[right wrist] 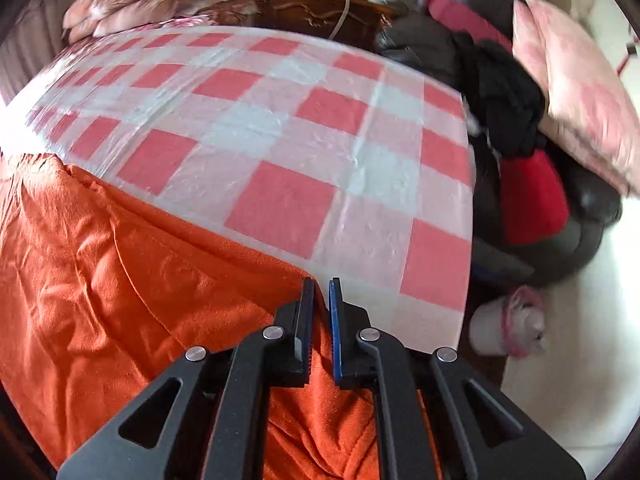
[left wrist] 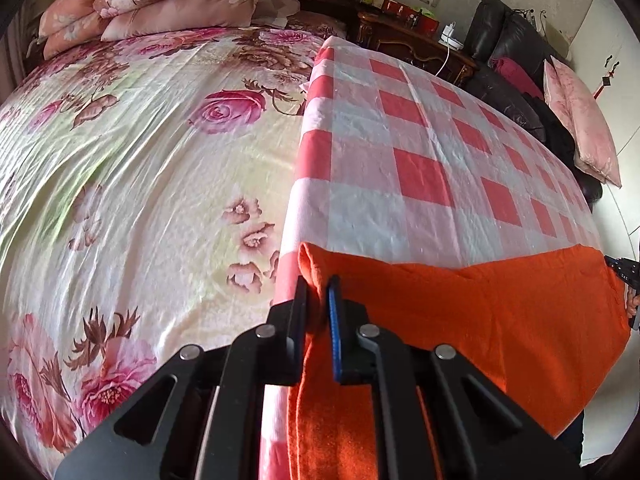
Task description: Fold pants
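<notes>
The orange pants (left wrist: 500, 320) lie across the near end of a red-and-white checked cloth (left wrist: 400, 140). My left gripper (left wrist: 318, 284) is shut on the pants' left corner, which bunches up between the fingers. In the right wrist view the pants (right wrist: 120, 280) spread to the left and under the gripper. My right gripper (right wrist: 321, 286) is shut on the pants' right edge, with the fabric pinched thin between the pads. The right gripper also shows at the far right edge of the left wrist view (left wrist: 628, 276).
A floral bedsheet (left wrist: 140, 180) covers the bed to the left, with pillows (left wrist: 160, 4) at its head. A dark wooden nightstand (left wrist: 412, 36) stands behind. A black sofa (right wrist: 520, 140) with clothes and a pink cushion (right wrist: 580, 92) stands to the right. A white bin (right wrist: 504, 328) sits on the floor.
</notes>
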Tool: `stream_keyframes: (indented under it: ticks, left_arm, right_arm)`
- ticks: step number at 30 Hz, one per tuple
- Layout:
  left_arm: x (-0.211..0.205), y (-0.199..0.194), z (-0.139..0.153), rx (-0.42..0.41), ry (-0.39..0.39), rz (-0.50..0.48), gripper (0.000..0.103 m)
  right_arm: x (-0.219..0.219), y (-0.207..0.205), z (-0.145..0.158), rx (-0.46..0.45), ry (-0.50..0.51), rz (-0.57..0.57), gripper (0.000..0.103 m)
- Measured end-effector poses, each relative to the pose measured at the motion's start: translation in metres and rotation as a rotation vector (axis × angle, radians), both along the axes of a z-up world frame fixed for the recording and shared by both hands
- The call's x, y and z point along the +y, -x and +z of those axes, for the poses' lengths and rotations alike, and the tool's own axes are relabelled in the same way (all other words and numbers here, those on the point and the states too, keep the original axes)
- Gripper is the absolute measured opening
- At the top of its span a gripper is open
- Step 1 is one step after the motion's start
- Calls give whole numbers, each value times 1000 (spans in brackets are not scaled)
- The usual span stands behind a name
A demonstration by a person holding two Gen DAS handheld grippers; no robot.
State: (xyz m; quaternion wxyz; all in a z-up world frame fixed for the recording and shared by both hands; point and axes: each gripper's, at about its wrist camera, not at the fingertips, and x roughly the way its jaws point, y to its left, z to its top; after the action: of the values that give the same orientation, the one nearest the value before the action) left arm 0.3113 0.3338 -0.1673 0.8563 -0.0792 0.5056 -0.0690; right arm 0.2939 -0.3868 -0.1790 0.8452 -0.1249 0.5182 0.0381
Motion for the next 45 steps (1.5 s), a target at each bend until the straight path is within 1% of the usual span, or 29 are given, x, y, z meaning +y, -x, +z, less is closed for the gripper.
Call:
stream_keyframes:
  ticks: [2,4,5,7,9,10,11,12,13,15,16,17,19,20,22,23,24,25,27,30,34,36,38,39,40,41,43,44,45]
  left_arm:
    - [-1,-13,0,-1,-1,-5,9]
    - [2,-21,-1,-1,9,1,11]
    - [1,-21,1,-4,-4,8,19]
    - [7,-10,11,-25,-13,45,22]
    - [20,20,25,-65,-5,128,22]
    - [27,43,32,-92,-1,176,22]
    - [32,63,36,-116,17,205,22]
    - [35,88,39,-133,31,235,22]
    - [34,110,38,-141,29,260,22]
    - [27,140,30,-139,42,270,22]
    - [22,149,25,-135,32,269,22]
    - [17,153,22,-135,19,261,22]
    - [9,152,13,-127,19,234,22]
    - [7,149,8,-118,22,232,22]
    - [5,144,1,-99,17,216,22]
    - [4,144,-2,-88,9,208,13]
    - [3,145,0,-100,5,202,10]
    - [3,148,5,-121,-5,201,7]
    - [3,156,20,-166,-6,195,7]
    - [4,164,30,-181,3,192,7]
    - [15,168,5,-117,50,212,7]
    - [18,172,-4,-110,87,222,10]
    - [26,177,-5,-118,150,262,22]
    - [28,180,-5,-130,180,267,22]
    - [28,182,-4,-140,192,266,22]
    - [25,182,-4,-140,173,258,22]
    - [12,180,-7,-130,102,218,24]
    - [5,179,-8,-128,73,196,29]
    - [-1,177,-8,-132,54,181,32]
  right_arm:
    - [-1,-2,1,-7,18,-22,7]
    - [-2,-5,1,-20,19,-72,7]
    - [-1,-5,0,-18,21,-93,7]
    - [-1,-1,3,-34,31,-128,7]
    - [-1,12,18,-90,23,-185,11]
    - [0,24,29,-130,32,-233,17]
    - [4,32,36,-160,36,-263,30]
    - [11,51,47,-201,5,-284,30]
    - [20,64,52,-214,-45,-270,31]
    - [50,94,54,-224,-127,-210,48]
    - [65,104,52,-226,-139,-194,65]
    - [80,111,47,-216,-155,-174,69]
    - [117,122,34,-158,-202,-123,69]
    - [140,127,27,-130,-210,-79,69]
    - [170,135,21,-111,-202,-36,69]
    - [184,139,18,-96,-201,-9,69]
    - [203,144,17,-90,-191,34,69]
    - [213,150,17,-98,-175,53,69]
    - [234,157,19,-116,-129,98,73]
    - [247,162,15,-90,-109,123,75]
    - [250,157,11,-56,-87,102,75]
    - [253,154,12,-42,-77,95,75]
    - [254,157,13,-43,-70,95,77]
    - [257,157,14,-42,-66,100,77]
    - [261,157,13,-44,-60,106,78]
    - [264,157,13,-48,-54,111,79]
    - [271,155,11,-46,-55,121,80]
    - [275,154,9,-41,-54,125,80]
    - [281,153,9,-39,-51,133,80]
